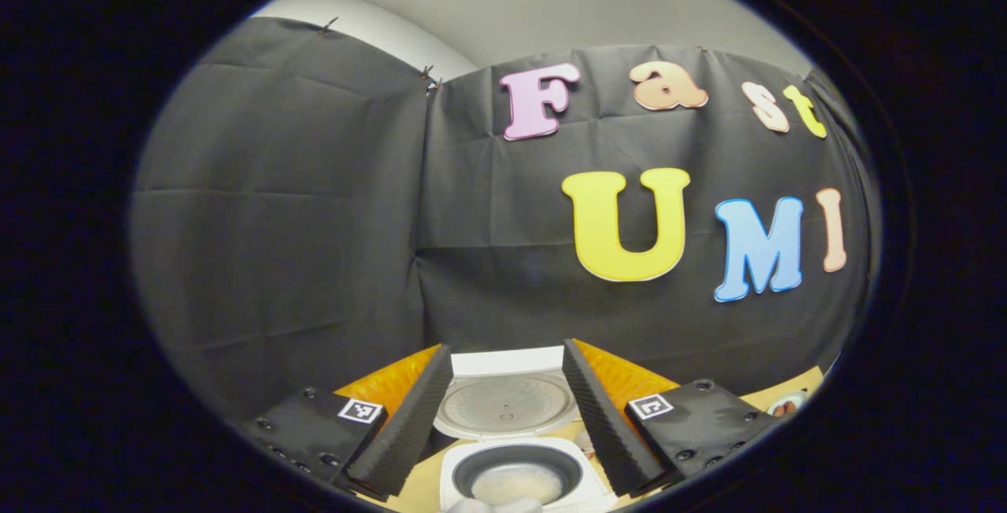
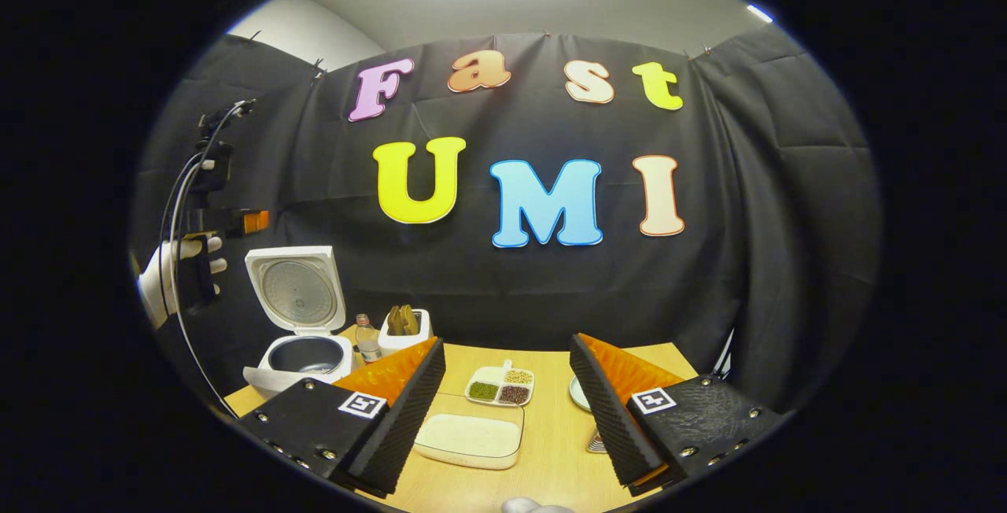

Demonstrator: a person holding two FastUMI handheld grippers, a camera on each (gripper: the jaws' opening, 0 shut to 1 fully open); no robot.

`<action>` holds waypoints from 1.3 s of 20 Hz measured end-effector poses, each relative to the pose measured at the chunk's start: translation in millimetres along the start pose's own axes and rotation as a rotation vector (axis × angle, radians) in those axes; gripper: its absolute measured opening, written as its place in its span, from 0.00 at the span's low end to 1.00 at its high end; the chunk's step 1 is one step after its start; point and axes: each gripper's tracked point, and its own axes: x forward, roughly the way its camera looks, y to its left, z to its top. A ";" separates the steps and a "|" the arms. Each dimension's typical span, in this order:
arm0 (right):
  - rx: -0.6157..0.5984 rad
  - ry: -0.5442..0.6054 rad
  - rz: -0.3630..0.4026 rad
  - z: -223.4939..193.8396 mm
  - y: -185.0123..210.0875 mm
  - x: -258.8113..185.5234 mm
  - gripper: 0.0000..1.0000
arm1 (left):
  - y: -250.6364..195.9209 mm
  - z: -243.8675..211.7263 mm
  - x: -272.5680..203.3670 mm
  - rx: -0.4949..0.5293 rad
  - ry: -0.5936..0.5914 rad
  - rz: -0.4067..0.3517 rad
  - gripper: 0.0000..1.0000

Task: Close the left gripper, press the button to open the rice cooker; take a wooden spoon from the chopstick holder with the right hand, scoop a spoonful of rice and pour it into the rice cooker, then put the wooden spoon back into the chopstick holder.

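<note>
The white rice cooker (image 2: 299, 356) stood at the far left of the pale wooden table (image 2: 551, 450) with its squarish lid (image 2: 296, 289) swung up, the round metal inner plate of the lid facing forward and the dark, smooth inner pot (image 2: 305, 354) open beneath it. In the left gripper view the same cooker (image 1: 519, 474) lay straight ahead and close, a pale patch showing in the bottom of its dark pot (image 1: 518, 481). Just to the right of the cooker stood a small clear bottle (image 2: 367, 337), and beside that a white, boxy chopstick holder (image 2: 405, 332) with the brown wooden spoons (image 2: 402, 319) upright in it. Nearer the middle of the table lay a shallow rounded rectangular tray of white rice (image 2: 470, 437), and just behind it a small divided white dish (image 2: 500, 385) with green, tan and dark red grains in separate sections. The edge of a white plate (image 2: 580, 395) showed near the right finger. The left gripper (image 1: 507, 407) had its fingers spread apart, their black ribbed foam pads (image 1: 409, 426) framing the open cooker, orange plastic behind them and nothing between. The right gripper (image 2: 503, 407) was likewise open and empty, held level above the near side of the table, its ridged black pads (image 2: 401, 426) on either side of the rice tray. In the right gripper view, a white-gloved hand (image 2: 161, 281) held the other gripper's dark frame (image 2: 208, 222) with trailing cables up at the left, above and beside the cooker.
</note>
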 end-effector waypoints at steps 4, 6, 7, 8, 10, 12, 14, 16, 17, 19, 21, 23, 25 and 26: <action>-0.012 0.031 0.004 -9.6 0.5 6.9 0.98 | 1.3 -8.0 66.2 -0.038 0.072 0.030 0.97; -0.018 0.048 0.003 -15.5 -0.9 9.6 0.98 | 0.0 -7.0 97.8 -0.017 0.071 0.044 0.96; -0.015 0.060 0.003 -19.7 -0.5 11.3 0.98 | -1.1 -5.0 112.5 0.002 0.071 0.049 0.96; -0.011 0.070 0.004 -22.6 -0.4 12.8 0.98 | -2.8 -6.3 125.7 0.014 0.082 0.052 0.96; -0.003 0.085 0.004 -26.3 -2.1 16.2 0.98 | -7.1 -17.6 145.8 0.041 0.103 0.054 0.96; 0.005 0.100 0.011 -31.4 -1.3 18.1 0.98 | -9.1 -37.4 160.5 0.069 0.153 0.053 0.98; 0.015 0.107 0.011 -33.5 -3.4 20.7 0.98 | -11.7 -55.5 171.4 0.078 0.211 0.056 0.97; 0.028 0.121 0.021 -39.6 -2.2 21.8 0.98 | -11.1 -63.1 176.3 0.057 0.235 0.060 0.99; 0.030 0.124 0.026 -40.9 -2.8 20.8 0.98 | -11.9 -66.2 177.6 0.059 0.245 0.059 0.96; 0.037 0.130 0.029 -42.6 -5.5 20.9 0.98 | -15.8 -69.5 170.3 0.061 0.267 0.055 0.98; 0.053 0.129 0.037 -43.4 -6.6 20.5 0.98 | -19.4 -69.5 162.5 0.037 0.294 0.046 0.97; 0.056 0.123 0.044 -41.5 -8.7 21.0 0.98 | -21.8 -69.3 151.1 0.013 0.323 0.039 0.99; 0.057 0.117 0.050 -41.6 -10.4 20.9 0.98 | -23.4 -69.4 136.9 0.009 0.351 0.022 0.99; 0.059 0.116 0.054 -42.5 -11.0 19.5 0.98 | -24.2 -72.6 126.8 0.005 0.366 0.015 0.98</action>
